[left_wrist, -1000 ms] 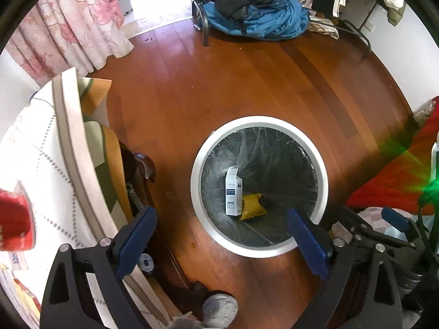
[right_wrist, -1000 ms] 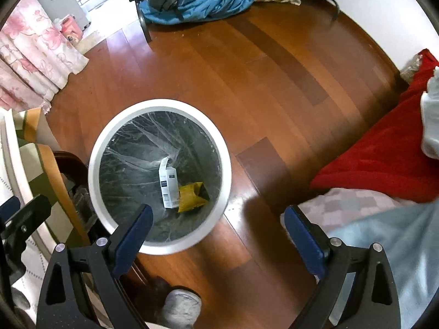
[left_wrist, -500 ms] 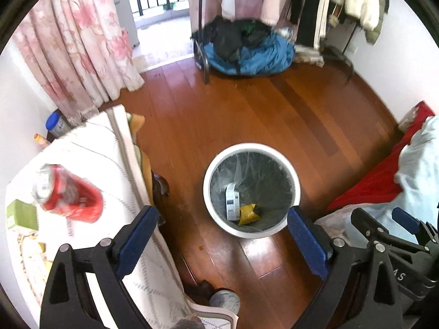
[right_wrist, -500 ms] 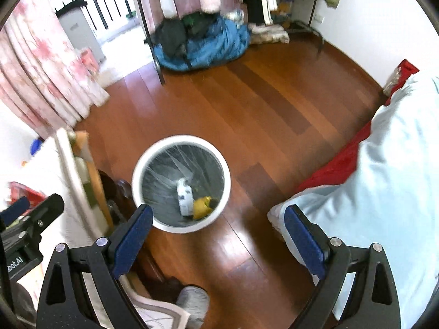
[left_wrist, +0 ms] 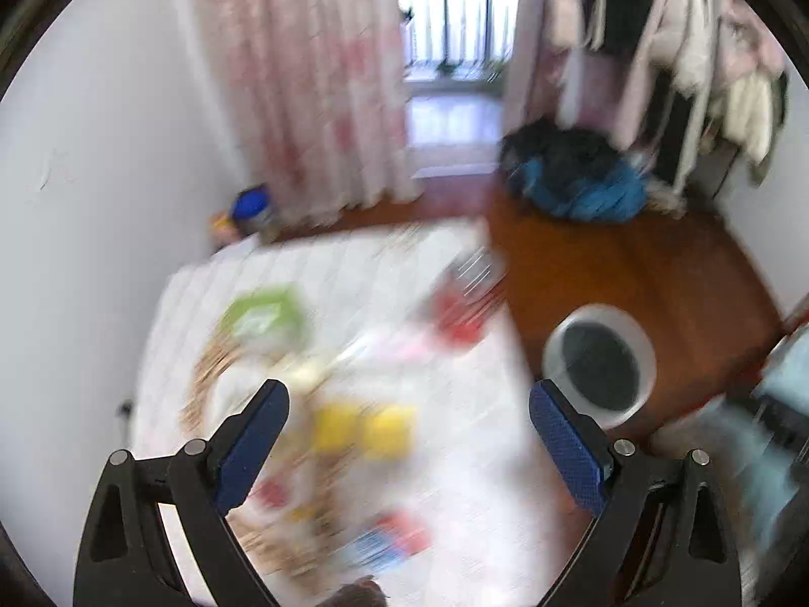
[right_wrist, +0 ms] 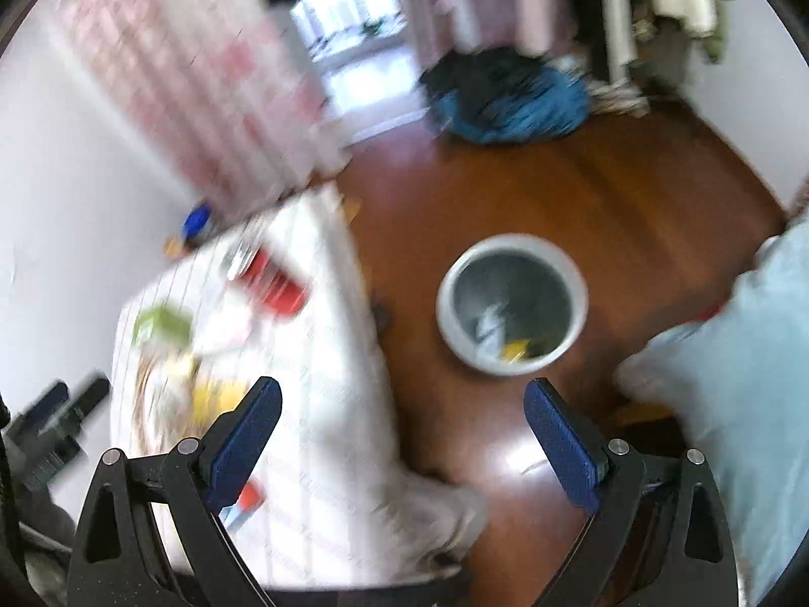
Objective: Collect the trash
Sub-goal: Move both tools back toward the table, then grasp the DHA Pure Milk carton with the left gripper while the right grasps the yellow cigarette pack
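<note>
Both cameras have swung up and away from the bin since 0.5 s ago, so the cloth-covered table now fills far more of each view, w/ heavy motion blur throughout.

Left wrist view, L to R: white wall, then the table (left_wrist: 313, 273) under a white cloth, strewn w/ trash. A green box (left_wrist: 260, 311) lies toward the far left of it, a red can (left_wrist: 462, 311) near the far right edge, a yellow item (left_wrist: 364, 430) close in front, between the tong tips. Smaller red and blue scraps nearer the lens are too blurred to name. The left gripper (left_wrist: 408, 435) hangs above the table w/ tongs spread wide, nothing held. Right of the table, on the wood floor (left_wrist: 657, 263), stands the white-rimmed trash bin (left_wrist: 599, 364), apart from the table edge. Behind: pink floral curtain (left_wrist: 303, 76), a blue-and-black clothes heap (left_wrist: 576, 182), garments on a rack.

Right wrist view, L to R: part of the other tool at far left, the same table (right_wrist: 328, 404) w/ green box (right_wrist: 162, 326), yellow item (right_wrist: 217, 397) and red can (right_wrist: 273, 283). The bin (right_wrist: 510, 303) sits mid-frame on the floor, holding a white carton and a yellow wrapper. The right gripper (right_wrist: 402, 430) is also spread wide and empty, over the table's edge and floor. Pale blue bedding (right_wrist: 733, 354) fills the right side.
</note>
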Tool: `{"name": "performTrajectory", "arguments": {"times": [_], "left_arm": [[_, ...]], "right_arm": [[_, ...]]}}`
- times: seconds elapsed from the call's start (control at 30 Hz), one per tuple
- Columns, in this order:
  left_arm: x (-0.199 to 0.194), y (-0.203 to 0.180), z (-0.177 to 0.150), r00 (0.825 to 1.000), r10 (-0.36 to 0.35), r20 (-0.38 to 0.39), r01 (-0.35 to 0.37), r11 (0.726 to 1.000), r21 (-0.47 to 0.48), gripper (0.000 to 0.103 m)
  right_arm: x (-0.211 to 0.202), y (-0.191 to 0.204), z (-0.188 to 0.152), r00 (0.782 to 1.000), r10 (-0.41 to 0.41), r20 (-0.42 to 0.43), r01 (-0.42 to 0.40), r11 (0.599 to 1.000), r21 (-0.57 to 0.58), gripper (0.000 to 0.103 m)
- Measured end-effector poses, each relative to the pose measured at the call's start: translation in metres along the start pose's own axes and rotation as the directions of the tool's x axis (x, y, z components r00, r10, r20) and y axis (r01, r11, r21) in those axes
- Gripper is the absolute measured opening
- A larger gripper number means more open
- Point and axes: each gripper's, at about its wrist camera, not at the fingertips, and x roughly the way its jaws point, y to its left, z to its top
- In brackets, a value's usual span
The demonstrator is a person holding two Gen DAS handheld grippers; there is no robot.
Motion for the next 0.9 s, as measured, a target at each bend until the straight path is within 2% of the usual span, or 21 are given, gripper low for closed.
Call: {"name": "performTrajectory", "arguments": {"times": [0.07, 0.2, 0.27, 0.37, 0.43, 0.47, 0.5, 0.53, 0.6, 0.7, 0.73, 0.8, 0.9], "left_arm": [[0.026, 0.025, -0.043, 0.996, 0.047, -0.08, -0.042, 0.998, 0.055, 0.097], [0.09, 0.038, -0.109, 0.964, 0.061, -0.257, -0.009, 0.98, 0.2, 0.096], [0.113, 0.028, -0.125, 0.947, 0.027, -0.322, 0.056, 0.968, 0.246, 0.096], [0.139, 0.004, -0.136, 0.929, -0.045, -0.366, 0.165, 0.938, 0.304, 0.096], [0.15, -0.011, -0.137, 0.926, -0.047, -0.375, 0.187, 0.919, 0.346, 0.095], [0.158, -0.019, -0.138, 0.923, -0.039, -0.383, 0.189, 0.912, 0.363, 0.065], [0.162, -0.022, -0.138, 0.921, -0.036, -0.389, 0.188, 0.914, 0.36, 0.061], [0.161, -0.021, -0.133, 0.922, -0.058, -0.383, 0.196, 0.923, 0.332, 0.055], [0.156, -0.009, -0.12, 0.925, -0.078, -0.371, 0.188, 0.945, 0.269, 0.054], [0.14, 0.032, -0.097, 0.953, -0.072, -0.295, 0.112, 0.986, 0.121, 0.053], [0.135, 0.056, -0.088, 0.964, -0.04, -0.264, 0.056, 0.997, 0.051, 0.053], [0.135, 0.091, -0.079, 0.971, 0.007, -0.238, -0.016, 0.999, -0.038, 0.053], [0.147, 0.141, -0.079, 0.963, 0.076, -0.257, -0.116, 0.983, -0.145, 0.053]], "right_arm": [[0.024, 0.023, -0.021, 0.998, 0.018, -0.063, -0.02, 0.999, -0.034, 0.097], [0.065, 0.041, -0.053, 0.988, 0.015, -0.152, -0.026, 0.997, -0.069, 0.092], [0.081, 0.041, -0.066, 0.983, 0.002, -0.186, -0.014, 0.998, -0.063, 0.088], [0.095, 0.034, -0.079, 0.976, -0.016, -0.218, 0.006, 0.999, -0.043, 0.088], [0.098, 0.029, -0.083, 0.971, -0.024, -0.237, 0.015, 0.999, -0.041, 0.088], [0.099, 0.027, -0.082, 0.97, -0.023, -0.243, 0.012, 0.999, -0.046, 0.088], [0.1, 0.027, -0.08, 0.968, -0.022, -0.249, 0.007, 0.998, -0.06, 0.088], [0.1, 0.029, -0.077, 0.967, -0.024, -0.253, 0.005, 0.997, -0.077, 0.088], [0.105, 0.041, -0.07, 0.965, -0.008, -0.263, -0.026, 0.992, -0.126, 0.088], [0.122, 0.081, -0.057, 0.956, 0.008, -0.295, -0.079, 0.97, -0.232, 0.088], [0.131, 0.101, -0.054, 0.951, 0.001, -0.308, -0.094, 0.953, -0.288, 0.088], [0.149, 0.142, -0.049, 0.941, -0.02, -0.336, -0.124, 0.908, -0.399, 0.088], [0.183, 0.204, -0.048, 0.927, -0.09, -0.364, -0.144, 0.811, -0.567, 0.088]]}}
